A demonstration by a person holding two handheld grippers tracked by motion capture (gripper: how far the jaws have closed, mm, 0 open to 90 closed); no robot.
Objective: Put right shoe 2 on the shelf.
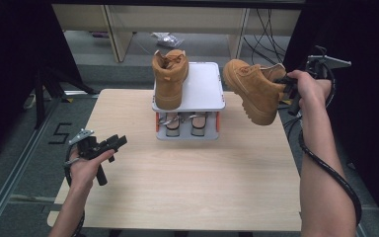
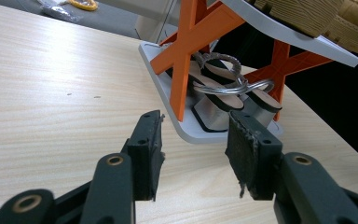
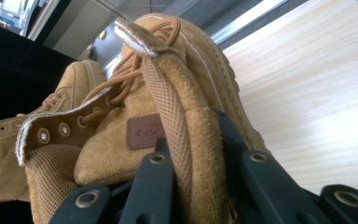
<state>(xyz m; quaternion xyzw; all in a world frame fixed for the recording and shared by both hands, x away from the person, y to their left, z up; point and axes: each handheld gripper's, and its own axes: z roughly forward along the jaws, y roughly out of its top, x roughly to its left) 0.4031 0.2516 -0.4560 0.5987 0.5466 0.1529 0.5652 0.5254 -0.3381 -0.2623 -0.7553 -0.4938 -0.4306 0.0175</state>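
Note:
A tan suede boot (image 1: 252, 90) hangs in the air at the right of the small shoe rack (image 1: 202, 89), tilted with its toe toward the rack. My right gripper (image 1: 289, 89) is shut on its collar (image 3: 186, 140), one jaw inside and one outside. A second tan boot (image 1: 169, 78) stands on the left half of the rack's white top shelf. A pair of sandals (image 1: 182, 123) lies on the lower shelf between orange cross legs (image 2: 186, 51). My left gripper (image 2: 193, 144) hovers low over the table's left side, open, with nothing between its jaws.
The light wooden table (image 1: 187, 182) carries the rack at its far middle. The right half of the top shelf (image 1: 207, 84) is bare. Beyond the table are cabinet legs, loose cables and a bag on the floor (image 1: 167, 38).

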